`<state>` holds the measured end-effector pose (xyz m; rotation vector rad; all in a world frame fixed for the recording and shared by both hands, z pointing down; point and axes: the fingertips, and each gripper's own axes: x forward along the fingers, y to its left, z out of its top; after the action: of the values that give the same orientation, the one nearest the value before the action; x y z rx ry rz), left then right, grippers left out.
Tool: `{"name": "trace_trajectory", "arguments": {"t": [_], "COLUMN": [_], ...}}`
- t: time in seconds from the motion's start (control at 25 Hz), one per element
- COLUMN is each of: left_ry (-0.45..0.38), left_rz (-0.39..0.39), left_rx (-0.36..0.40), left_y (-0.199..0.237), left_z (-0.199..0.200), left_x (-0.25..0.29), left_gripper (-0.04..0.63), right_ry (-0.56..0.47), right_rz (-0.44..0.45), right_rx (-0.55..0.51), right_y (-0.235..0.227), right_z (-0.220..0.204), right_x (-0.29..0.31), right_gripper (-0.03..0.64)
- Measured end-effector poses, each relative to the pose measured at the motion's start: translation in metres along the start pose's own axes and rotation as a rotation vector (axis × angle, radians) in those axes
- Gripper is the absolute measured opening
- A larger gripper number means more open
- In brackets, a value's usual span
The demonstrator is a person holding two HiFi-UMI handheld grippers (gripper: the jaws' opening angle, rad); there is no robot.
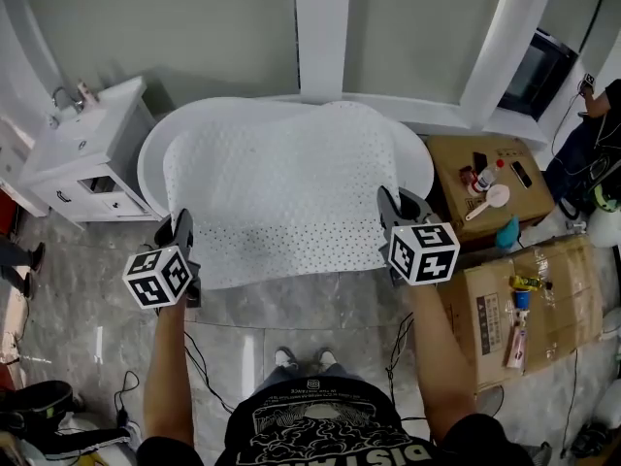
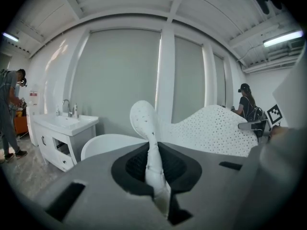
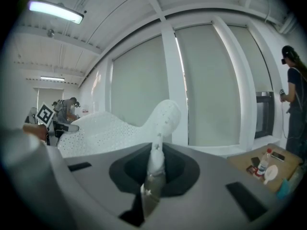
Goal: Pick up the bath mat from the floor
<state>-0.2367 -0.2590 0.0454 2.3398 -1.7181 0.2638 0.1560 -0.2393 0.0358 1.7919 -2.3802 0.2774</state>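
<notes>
White perforated rubber bath mat (image 1: 281, 187), spread flat above white oval bathtub (image 1: 148, 163), apparently clear of floor. Left tongs (image 1: 182, 229) clamped on its seven-o'clock corner, right tongs (image 1: 390, 210) on five-o'clock corner. Lifting seemingly complete. Calls next for firm, level grips.

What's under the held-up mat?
A white bathtub: only its rim shows around the mat. Its inside and the floor beneath are covered.

Soft white perforated bath mat (image 1: 277, 197), glossy white bathtub (image 1: 150, 161), polished grey stone-look floor (image 1: 291, 318), matt brown cardboard box (image 1: 568, 294)
</notes>
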Motion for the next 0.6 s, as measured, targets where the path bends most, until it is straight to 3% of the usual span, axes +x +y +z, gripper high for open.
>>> {"name": "trace_trajectory", "arguments": {"t": [0.28,0.6], "left_ry": [-0.046,-0.083], "left_rz": [-0.018,-0.022], "left_rx": [0.061,0.066], "left_y": [0.016,0.03], "left_z": [0.023,0.038], "left_x": [-0.007,-0.003], "left_gripper": [0.031,0.031], "right_ry": [-0.059,-0.094], "right_rz": [-0.052,-0.071], "right_rx": [-0.001,-0.008], "right_y": [0.015,0.024], "right_z": [0.024,0.038], "right_x": [-0.007,-0.004], "right_gripper": [0.023,0.023]}}
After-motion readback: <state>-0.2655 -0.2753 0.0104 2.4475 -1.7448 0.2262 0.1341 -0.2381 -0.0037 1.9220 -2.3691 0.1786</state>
